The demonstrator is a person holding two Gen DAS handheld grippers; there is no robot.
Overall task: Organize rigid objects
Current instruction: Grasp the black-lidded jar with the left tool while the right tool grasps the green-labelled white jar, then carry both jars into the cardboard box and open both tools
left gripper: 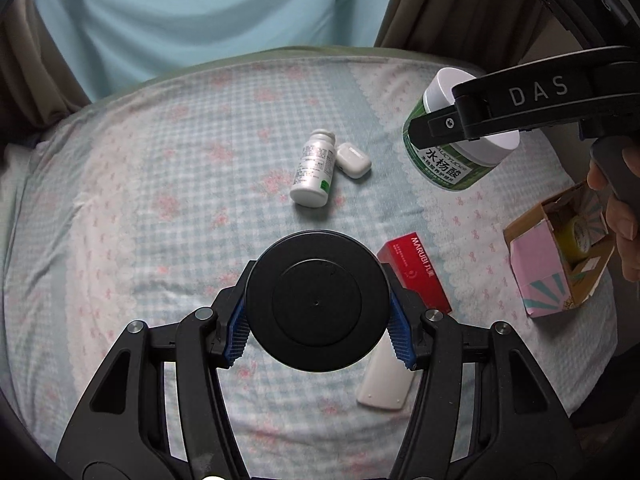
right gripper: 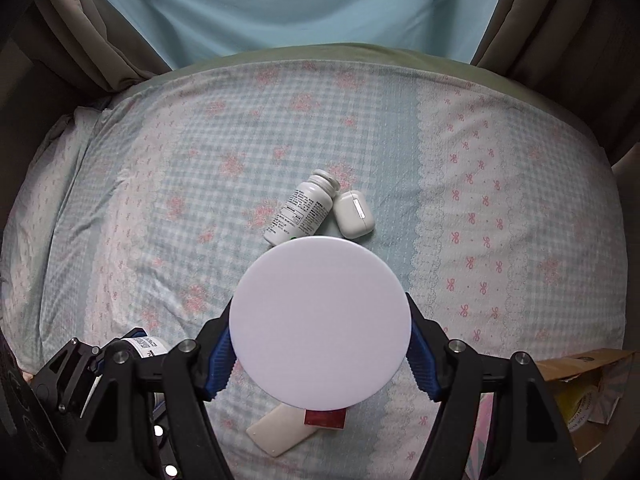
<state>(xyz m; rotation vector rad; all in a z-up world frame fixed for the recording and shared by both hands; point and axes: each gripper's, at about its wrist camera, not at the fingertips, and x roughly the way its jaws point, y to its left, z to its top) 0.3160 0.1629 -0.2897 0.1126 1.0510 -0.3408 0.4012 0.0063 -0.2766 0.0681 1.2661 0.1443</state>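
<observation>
Step in hand: both claws carry a container above the bed, so I judge this the carrying stage of sorting the rigid things, between pick-up and set-down.
Left gripper [left gripper: 318, 330]: jaws closed narrow on a black-lidded jar [left gripper: 317, 302]; blue pads press its sides, the round lid faces the camera.
Right gripper [right gripper: 320, 356]: jaws about half spread, clamped on the green jar [left gripper: 452, 148] with a white lid [right gripper: 320, 320]; in the left view it hangs in the air, tilted, up and to the right of the left claw.
Carton [left gripper: 560, 256]: an open cardboard box with a pink flap, well to the right of the left claw and at the lower right of the right claw; a yellow tape roll [left gripper: 576, 236] lies inside. It is the likely drop place, though I cannot be sure.
Left on the bedsheet [right gripper: 160, 184]: a white pill bottle [left gripper: 312, 168] on its side touching a white earbud case [left gripper: 353, 160], beyond both claws; a red box [left gripper: 416, 276] and a flat white case [left gripper: 384, 380] just beneath the left claw's right finger.
Next move calls for: swinging the right claw over the carton, lowering the jar clear of the flap, then spreading the jaws; the left jar after it.
Risk: the smooth round lids may slip if tilted further.
</observation>
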